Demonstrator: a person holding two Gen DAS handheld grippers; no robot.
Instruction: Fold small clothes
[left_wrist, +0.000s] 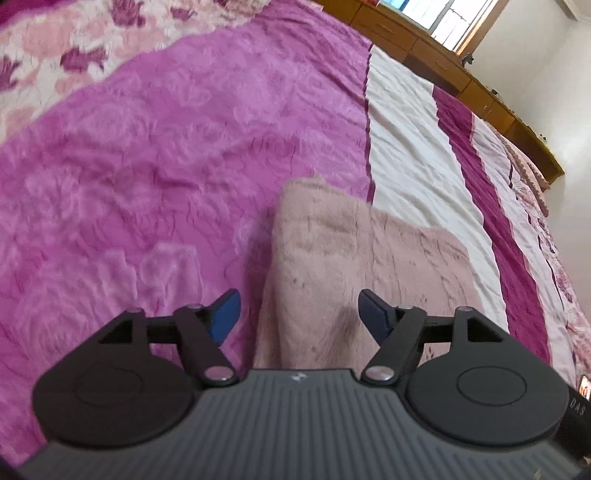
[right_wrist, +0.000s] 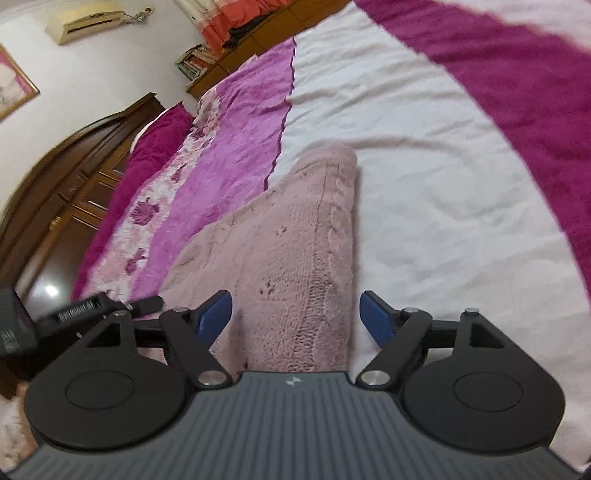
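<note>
Both tools wide apart, nothing pinched. Left gripper (left_wrist: 299, 314) hanging just over the near left edge of the pink knitted garment (left_wrist: 354, 266), blue pads spread, left pad (left_wrist: 225, 314) out over the purple bedspread (left_wrist: 147, 166), right pad over the knit itself. No cloth pressed between them, plain to see.

Same story from the other side: right gripper (right_wrist: 295, 317) poised above the garment's (right_wrist: 288, 236) near right edge, jaws spread, right pad (right_wrist: 376, 321) over the white stripe (right_wrist: 424, 166) of the bed cover, left pad above the wool. Not gripping.

Garment lying flat on the bed, straddling the seam between the purple and the white, running away from both tools toward the far side. Looks folded lengthwise already, a thick doubled edge along the right with cable stitching showing, rounded far end. Lying there unheld, likely because a fold is down and settled.

One tool at each near corner, presumably the sensible spot for the next fold: pinch both corners, carry the near end over toward the far end. Soft, fuzzy knit, liable to sag or slip if caught shallow. Wooden headboard (right_wrist: 74, 177) off at the left, well apart.
</note>
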